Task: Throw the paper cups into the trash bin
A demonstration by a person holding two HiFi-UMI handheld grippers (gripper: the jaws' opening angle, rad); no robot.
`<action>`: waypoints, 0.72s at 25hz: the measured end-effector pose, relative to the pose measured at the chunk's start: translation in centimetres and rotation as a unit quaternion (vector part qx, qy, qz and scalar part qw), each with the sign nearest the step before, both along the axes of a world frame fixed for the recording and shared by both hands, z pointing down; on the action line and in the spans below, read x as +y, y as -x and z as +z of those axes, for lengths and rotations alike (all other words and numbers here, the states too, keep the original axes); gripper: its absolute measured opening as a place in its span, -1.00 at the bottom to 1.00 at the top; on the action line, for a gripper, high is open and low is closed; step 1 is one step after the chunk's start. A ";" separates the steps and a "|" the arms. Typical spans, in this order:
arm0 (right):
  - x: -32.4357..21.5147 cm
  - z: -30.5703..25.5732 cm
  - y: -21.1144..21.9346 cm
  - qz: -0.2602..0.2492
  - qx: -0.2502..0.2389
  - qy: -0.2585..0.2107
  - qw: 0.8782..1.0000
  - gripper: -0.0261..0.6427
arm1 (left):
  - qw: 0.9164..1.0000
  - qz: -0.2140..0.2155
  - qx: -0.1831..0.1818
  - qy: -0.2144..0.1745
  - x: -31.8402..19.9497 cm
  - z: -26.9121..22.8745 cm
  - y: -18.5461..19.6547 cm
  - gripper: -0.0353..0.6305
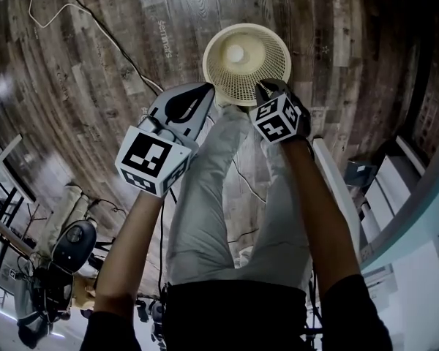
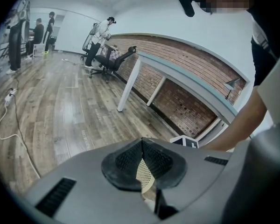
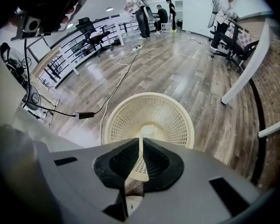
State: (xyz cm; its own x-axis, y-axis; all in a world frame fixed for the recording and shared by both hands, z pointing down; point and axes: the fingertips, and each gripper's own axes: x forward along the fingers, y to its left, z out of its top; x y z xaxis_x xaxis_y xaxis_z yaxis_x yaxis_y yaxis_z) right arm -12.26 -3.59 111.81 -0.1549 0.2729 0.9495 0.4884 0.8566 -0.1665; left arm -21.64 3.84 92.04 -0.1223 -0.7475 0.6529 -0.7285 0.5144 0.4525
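Trash bin [image 1: 272,63]: one, cream lattice, standing upright on the wood floor [image 1: 95,72], mouth up, long axis vertical, seen almost straight down. On its bottom, one pale round shape [image 1: 235,52] (perhaps a paper cup; which way it points not clear). Two grippers just over the near rim: left gripper [image 1: 208,88] with pads meeting at the tips, empty; right gripper [image 1: 264,86] with pads a thin slit apart, gripping nothing.

Head view looks steeply down; right gripper view shares the trash bin [image 1: 267,64] [image 3: 149,110].
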 end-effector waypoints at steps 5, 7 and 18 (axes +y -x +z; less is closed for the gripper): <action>-0.5 -4.2 1.0 0.008 -0.020 -0.004 1.000 -0.85 | 1.000 -0.005 -0.009 -0.009 0.0 -3.3 0.6 -0.87; -0.3 -6.0 1.3 0.009 -0.027 0.000 1.000 -0.85 | 1.000 -0.007 -0.013 -0.011 0.1 -4.5 0.7 -0.87; -0.7 -15.7 4.2 0.018 -0.079 0.009 0.997 -0.90 | 0.997 -0.039 -0.052 -0.031 -0.3 -10.4 1.6 -0.87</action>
